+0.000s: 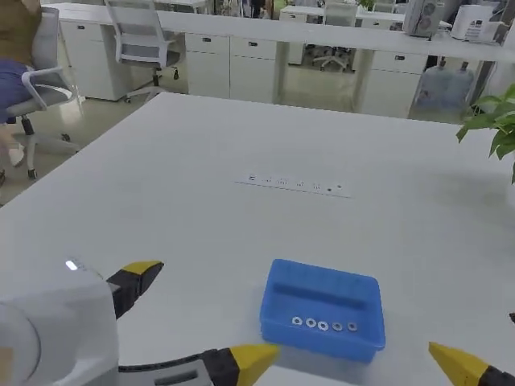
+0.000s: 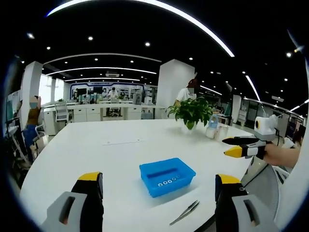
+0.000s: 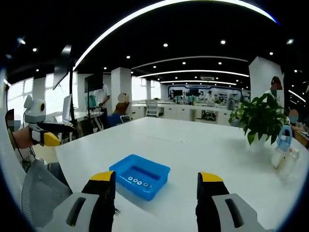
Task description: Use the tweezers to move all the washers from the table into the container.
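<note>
Five washers (image 1: 323, 326) in row inside one blue container (image 1: 322, 279) on worktop (image 1: 241, 145). One tweezers (image 2: 185, 212) lying nearby. Left tongs (image 2: 158, 178), right tongs (image 3: 157, 176) both apart, empty.

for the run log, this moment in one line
left gripper open, empty | right gripper open, empty | five silver metal washers in blue plastic container | thin metal tweezers on white table

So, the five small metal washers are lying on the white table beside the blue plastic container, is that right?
Not quite: the head view shows the five small metal washers lying inside the blue plastic container on the white table, not beside it.
</note>
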`<state>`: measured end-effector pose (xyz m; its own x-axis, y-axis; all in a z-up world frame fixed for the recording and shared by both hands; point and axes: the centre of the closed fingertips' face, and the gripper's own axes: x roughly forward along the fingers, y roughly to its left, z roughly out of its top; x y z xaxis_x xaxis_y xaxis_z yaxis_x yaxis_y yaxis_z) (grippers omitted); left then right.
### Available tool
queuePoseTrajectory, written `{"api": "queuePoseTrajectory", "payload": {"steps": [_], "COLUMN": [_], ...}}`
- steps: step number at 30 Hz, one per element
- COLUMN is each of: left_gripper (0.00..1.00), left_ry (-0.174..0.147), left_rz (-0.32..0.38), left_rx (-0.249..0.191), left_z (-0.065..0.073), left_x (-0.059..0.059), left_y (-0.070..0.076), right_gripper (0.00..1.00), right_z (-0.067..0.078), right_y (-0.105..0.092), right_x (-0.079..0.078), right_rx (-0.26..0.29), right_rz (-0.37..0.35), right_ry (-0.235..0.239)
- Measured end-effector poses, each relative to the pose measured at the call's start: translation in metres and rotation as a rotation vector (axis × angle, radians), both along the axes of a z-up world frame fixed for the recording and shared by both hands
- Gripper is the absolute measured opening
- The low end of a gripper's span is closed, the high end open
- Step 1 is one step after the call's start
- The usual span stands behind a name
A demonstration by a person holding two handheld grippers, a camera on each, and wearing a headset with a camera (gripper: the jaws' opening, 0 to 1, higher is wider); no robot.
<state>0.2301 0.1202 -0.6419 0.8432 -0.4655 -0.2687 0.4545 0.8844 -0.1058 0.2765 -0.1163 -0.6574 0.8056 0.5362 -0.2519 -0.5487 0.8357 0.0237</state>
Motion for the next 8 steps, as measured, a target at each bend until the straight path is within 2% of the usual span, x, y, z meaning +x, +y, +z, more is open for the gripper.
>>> {"api": "queuePoseTrajectory", "payload": {"steps": [2,3,5,8], "left_gripper": [0.99,0.99,0.99,0.99], "left_ry": [-0.001,-0.002,-0.009,-0.024], "left_rz": [-0.013,-0.013,-0.017,-0.025], "left_rx": [0.006,0.012,0.022,0.014], "left_z": [-0.0002,-0.0001,0.0011,0.0059], "left_x": [-0.0019,-0.0023,-0.0032,-0.0024], "left_y": [-0.0003,0.0005,0.0012,-0.0004], "right_gripper": [0.89,0.94,0.98,0.99], "right_z": [0.0020,0.0008,-0.0030,-0.0022], "right_y": [0.0013,0.0010,0.0023,0.0026], "right_x": [0.0035,0.0034,-0.0001,-0.0055], "right_rx": [0.028,0.018,-0.014,-0.006], "right_rz": [-0.038,-0.048,-0.047,-0.051], "right_ry": [-0.012,-0.013,-0.006,-0.005]}}
